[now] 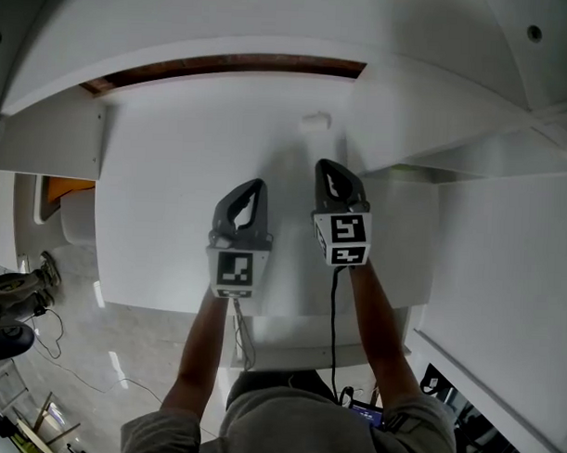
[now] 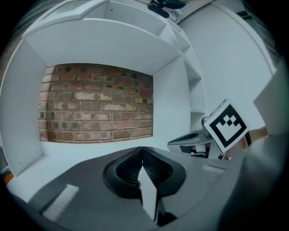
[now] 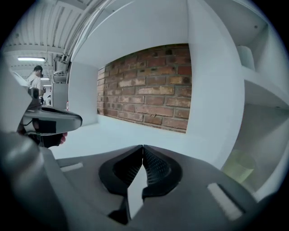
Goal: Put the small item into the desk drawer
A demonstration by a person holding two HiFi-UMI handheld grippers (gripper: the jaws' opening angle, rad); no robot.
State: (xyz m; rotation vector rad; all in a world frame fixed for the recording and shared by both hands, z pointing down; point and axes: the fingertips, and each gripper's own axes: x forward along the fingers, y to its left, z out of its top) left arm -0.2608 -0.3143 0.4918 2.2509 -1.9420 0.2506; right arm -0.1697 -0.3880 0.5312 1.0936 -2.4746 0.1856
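A small pale item (image 1: 315,120) lies on the white desk top (image 1: 173,189), near the back edge. My left gripper (image 1: 257,185) and right gripper (image 1: 325,165) hover side by side over the middle of the desk, both pointing toward the back. The item is a short way beyond the right gripper's tips. In the left gripper view the jaws (image 2: 142,151) meet with nothing between them. The right gripper's jaws (image 3: 143,148) are likewise shut and empty. No drawer shows open in any view.
A brick wall (image 2: 97,103) closes the back of the desk bay. A white partition (image 3: 212,90) stands to the right, with shelves behind it holding a pale greenish cup (image 3: 238,166). A person (image 3: 35,77) stands far off to the left. Cables and a chair base (image 1: 6,337) lie on the floor.
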